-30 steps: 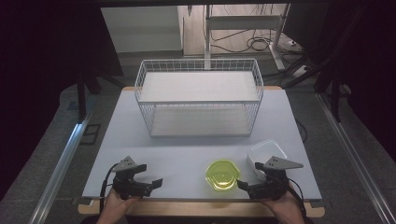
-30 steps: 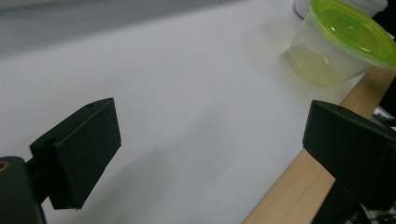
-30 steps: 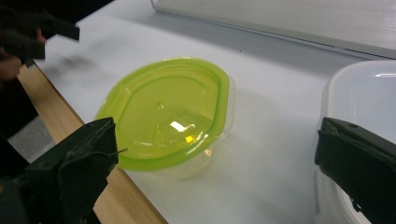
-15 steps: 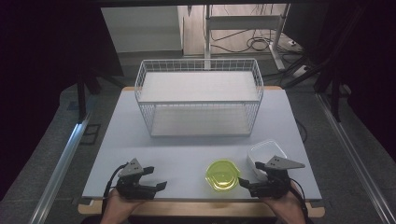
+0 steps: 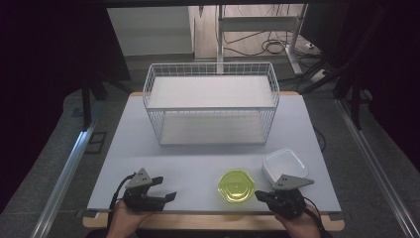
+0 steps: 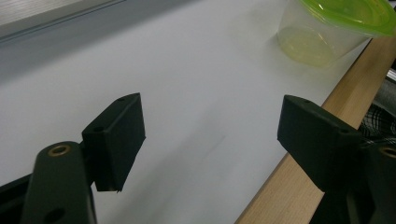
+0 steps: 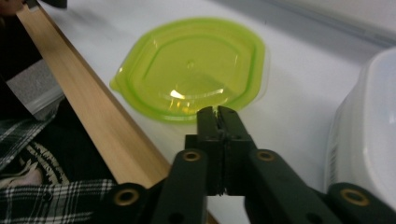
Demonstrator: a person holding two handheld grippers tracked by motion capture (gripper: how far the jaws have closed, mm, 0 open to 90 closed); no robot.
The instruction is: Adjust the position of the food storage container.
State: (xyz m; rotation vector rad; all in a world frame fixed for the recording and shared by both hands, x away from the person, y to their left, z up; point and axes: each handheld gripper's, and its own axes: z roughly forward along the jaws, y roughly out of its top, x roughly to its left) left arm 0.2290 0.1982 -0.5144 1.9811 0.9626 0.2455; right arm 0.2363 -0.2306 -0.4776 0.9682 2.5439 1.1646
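A round clear container with a green lid sits near the table's front edge, right of centre; the left gripper view has it far off and the right gripper view close up. A white lidded container stands beside it to the right, its edge in the right gripper view. My left gripper rests at the front left, jaws wide apart over bare table. My right gripper lies at the front right, jaws pressed together just short of the green lid, holding nothing.
A white wire basket with a flat white shelf stands at the back middle of the white table. A wooden strip runs along the table's front edge. Dark floor, cables and a metal rail surround the table.
My left gripper has shifted a little to the right along the front edge. The right gripper has barely moved.
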